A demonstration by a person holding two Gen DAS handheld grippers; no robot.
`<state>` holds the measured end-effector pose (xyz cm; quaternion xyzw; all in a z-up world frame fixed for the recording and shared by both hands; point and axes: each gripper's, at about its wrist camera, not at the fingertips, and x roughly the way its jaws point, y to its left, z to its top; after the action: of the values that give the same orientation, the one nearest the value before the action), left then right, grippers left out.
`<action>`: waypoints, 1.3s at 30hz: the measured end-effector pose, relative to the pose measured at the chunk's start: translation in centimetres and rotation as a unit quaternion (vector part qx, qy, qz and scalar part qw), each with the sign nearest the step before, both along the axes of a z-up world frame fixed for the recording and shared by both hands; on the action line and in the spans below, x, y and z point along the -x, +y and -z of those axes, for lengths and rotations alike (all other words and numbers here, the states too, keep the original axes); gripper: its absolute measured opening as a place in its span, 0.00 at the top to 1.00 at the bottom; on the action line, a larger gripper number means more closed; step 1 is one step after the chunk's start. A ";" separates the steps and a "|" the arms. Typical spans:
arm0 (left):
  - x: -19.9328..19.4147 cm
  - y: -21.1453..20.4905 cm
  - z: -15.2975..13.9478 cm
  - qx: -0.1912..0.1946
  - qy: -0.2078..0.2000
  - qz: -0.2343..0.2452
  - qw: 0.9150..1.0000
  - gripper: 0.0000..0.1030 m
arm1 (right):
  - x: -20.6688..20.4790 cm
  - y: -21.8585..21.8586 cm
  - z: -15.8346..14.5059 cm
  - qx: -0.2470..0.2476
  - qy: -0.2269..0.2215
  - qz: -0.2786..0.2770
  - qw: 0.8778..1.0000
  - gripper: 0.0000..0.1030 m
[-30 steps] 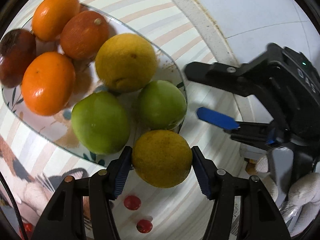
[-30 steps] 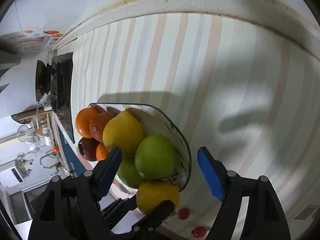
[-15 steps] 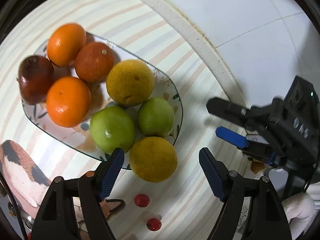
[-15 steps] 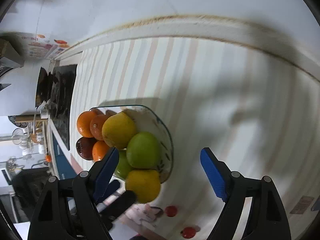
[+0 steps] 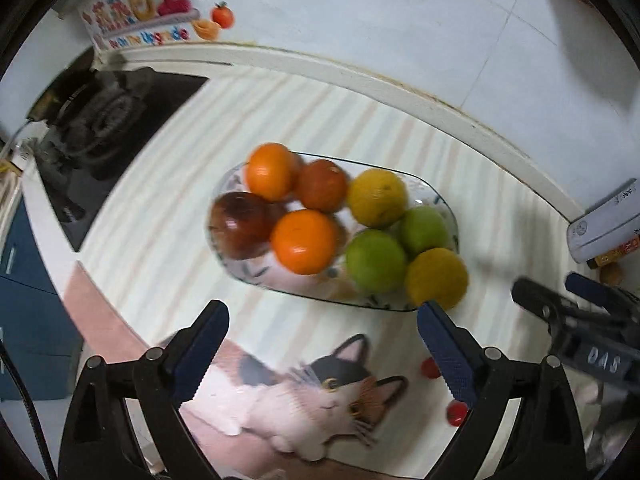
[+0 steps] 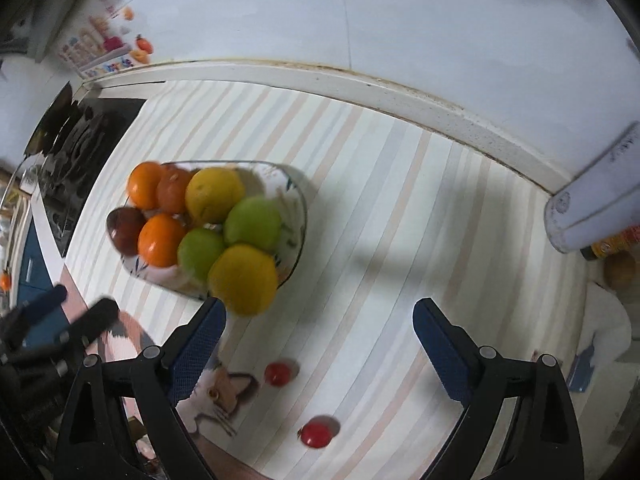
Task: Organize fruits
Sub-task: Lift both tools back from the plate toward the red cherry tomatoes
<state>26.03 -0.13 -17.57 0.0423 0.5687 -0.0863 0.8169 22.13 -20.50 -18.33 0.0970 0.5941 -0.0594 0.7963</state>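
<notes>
Now the dull yellow round fruit (image 5: pixel 437 278) is sitting on the near-right rim of the clear glass floral plate (image 5: pixel 448 208), touching a green fruit (image 5: pixel 375 261). Both the left gripper (image 5: pixel 320 344) and right gripper (image 6: pixel 318 340) are gaping wide, holding nothing.

A striped cloth (image 6: pixel 392 240) covers the counter, with a cat picture (image 5: pixel 316 396) printed at its near edge. At the far left sits a black gas stove (image 5: pixel 104 128), and above it a colourful sticker (image 5: pixel 148 8) is stuck on the white tiled wall (image 6: pixel 360 12). At the far right a white cylinder (image 6: pixel 592 204) lies on its side, with an orange-labelled packet (image 6: pixel 616 240) just under it.
</notes>
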 end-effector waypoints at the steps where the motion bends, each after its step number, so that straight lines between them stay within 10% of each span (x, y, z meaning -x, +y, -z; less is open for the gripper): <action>1: 0.3 0.6 -0.3 -0.006 -0.005 -0.002 1.000 0.06 | 0.4 0.6 -0.2 0.004 -0.004 -0.001 1.000 0.06; 39: 16.6 5.0 -16.7 0.026 -0.141 -0.002 0.990 0.06 | 19.6 6.1 -21.1 0.043 -0.179 -0.050 0.982 0.06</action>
<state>9.41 4.90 -0.84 0.0322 0.4455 -0.0927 0.8899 2.56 -14.44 2.75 0.0419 0.4430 -0.0265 0.8951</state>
